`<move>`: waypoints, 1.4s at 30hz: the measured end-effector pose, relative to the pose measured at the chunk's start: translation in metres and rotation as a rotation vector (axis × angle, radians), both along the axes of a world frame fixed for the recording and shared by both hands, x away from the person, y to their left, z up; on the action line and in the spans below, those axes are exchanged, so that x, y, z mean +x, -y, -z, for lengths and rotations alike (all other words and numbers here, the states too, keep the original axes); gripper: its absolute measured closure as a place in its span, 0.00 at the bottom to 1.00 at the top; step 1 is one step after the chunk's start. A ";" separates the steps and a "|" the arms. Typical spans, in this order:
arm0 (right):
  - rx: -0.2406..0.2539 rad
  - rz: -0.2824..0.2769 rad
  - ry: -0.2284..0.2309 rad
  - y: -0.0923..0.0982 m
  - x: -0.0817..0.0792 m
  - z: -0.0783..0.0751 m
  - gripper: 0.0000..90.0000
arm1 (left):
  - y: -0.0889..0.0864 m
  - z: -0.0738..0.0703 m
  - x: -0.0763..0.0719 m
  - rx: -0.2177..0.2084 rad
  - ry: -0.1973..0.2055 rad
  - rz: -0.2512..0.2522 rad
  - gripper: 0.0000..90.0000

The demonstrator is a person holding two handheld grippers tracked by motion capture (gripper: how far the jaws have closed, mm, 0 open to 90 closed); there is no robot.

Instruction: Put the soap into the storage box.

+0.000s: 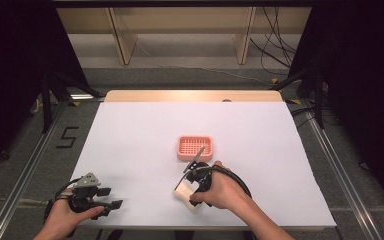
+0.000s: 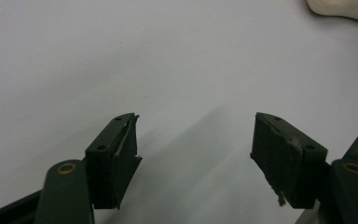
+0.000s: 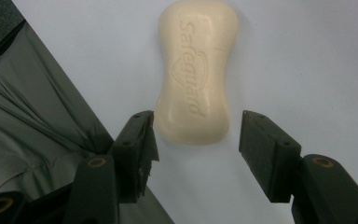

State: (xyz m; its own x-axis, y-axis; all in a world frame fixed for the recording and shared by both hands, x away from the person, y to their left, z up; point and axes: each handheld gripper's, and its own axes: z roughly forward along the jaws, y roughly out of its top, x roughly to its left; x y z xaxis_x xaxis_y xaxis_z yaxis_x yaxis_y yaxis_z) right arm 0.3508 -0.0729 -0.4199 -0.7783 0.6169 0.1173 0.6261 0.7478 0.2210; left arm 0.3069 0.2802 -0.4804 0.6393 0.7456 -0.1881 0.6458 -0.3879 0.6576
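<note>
A cream bar of soap (image 3: 196,74) stamped "Safeguard" lies flat on the white table sheet (image 1: 140,140). My right gripper (image 3: 196,125) is open, one jaw on each side of the bar's near end, not touching it. From above, that right gripper (image 1: 190,184) points down at the soap (image 1: 182,194) near the front edge, right of centre. A pink slotted soap dish (image 1: 195,147) sits just beyond it, with nothing in it. My left gripper (image 1: 111,197) rests at the front left, open over bare sheet (image 2: 193,140). The soap's edge (image 2: 345,9) peeks in at the top right.
The table's front edge runs close beside the soap, with dark grey floor (image 3: 28,116) beyond it. A wooden strip (image 1: 195,96) borders the far side of the sheet. Cables (image 1: 275,50) and stand legs lie on the floor around the table.
</note>
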 end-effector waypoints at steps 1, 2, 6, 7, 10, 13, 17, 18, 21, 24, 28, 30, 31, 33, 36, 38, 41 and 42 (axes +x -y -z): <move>-0.001 0.016 -0.018 -0.002 0.000 -0.001 0.50 | 0.000 0.000 0.000 0.000 0.000 0.000 0.34; -0.001 0.016 -0.018 -0.002 0.000 -0.001 0.50 | 0.000 0.000 0.000 0.000 0.000 0.000 0.34; -0.020 0.002 -0.015 -0.005 0.005 -0.001 0.49 | 0.000 0.000 0.000 0.001 0.000 0.000 0.34; -0.020 0.002 -0.015 -0.005 0.005 -0.001 0.49 | 0.000 0.000 0.000 0.001 0.000 0.000 0.34; -0.019 -0.007 -0.013 -0.006 0.009 0.000 0.49 | 0.000 0.000 0.000 -0.001 0.000 0.000 0.34; -0.025 0.022 -0.021 -0.008 0.010 0.001 0.49 | 0.000 0.000 0.000 0.000 0.000 0.001 0.34; -0.038 0.024 -0.023 -0.012 0.011 0.001 0.48 | 0.000 0.000 0.000 0.000 0.000 0.000 0.34; -0.038 0.006 -0.022 -0.012 0.012 0.002 0.48 | 0.000 0.000 0.000 0.000 0.000 0.000 0.34; -0.041 0.004 -0.033 -0.016 0.013 0.003 0.48 | 0.000 0.000 0.000 0.000 0.000 0.000 0.34; -0.049 -0.013 -0.028 -0.019 0.014 0.005 0.47 | -0.001 0.000 0.000 0.010 -0.002 -0.002 0.34; -0.044 -0.026 -0.042 -0.023 0.017 0.008 0.47 | -0.001 0.000 0.001 0.013 0.000 -0.002 0.34; -0.053 -0.006 -0.046 -0.025 0.017 0.007 0.47 | -0.001 0.001 0.000 0.005 -0.005 -0.006 0.34; -0.070 -0.026 -0.037 -0.024 0.019 0.010 0.47 | -0.001 0.001 0.000 0.006 -0.002 -0.008 0.34; -0.073 -0.021 -0.048 -0.027 0.020 0.011 0.46 | 0.000 0.001 0.000 0.002 -0.001 -0.009 0.34; -0.089 -0.019 -0.060 -0.029 0.021 0.013 0.46 | -0.001 0.001 0.000 0.008 0.004 -0.002 0.34; -0.084 -0.024 -0.059 -0.030 0.022 0.014 0.46 | -0.001 0.001 0.000 0.007 0.003 -0.002 0.34; -0.089 -0.005 -0.071 -0.033 0.022 0.016 0.46 | -0.001 0.000 0.000 0.010 0.001 -0.005 0.34; -0.088 -0.002 -0.070 -0.034 0.023 0.017 0.45 | 0.000 0.001 0.000 0.013 0.006 -0.015 0.34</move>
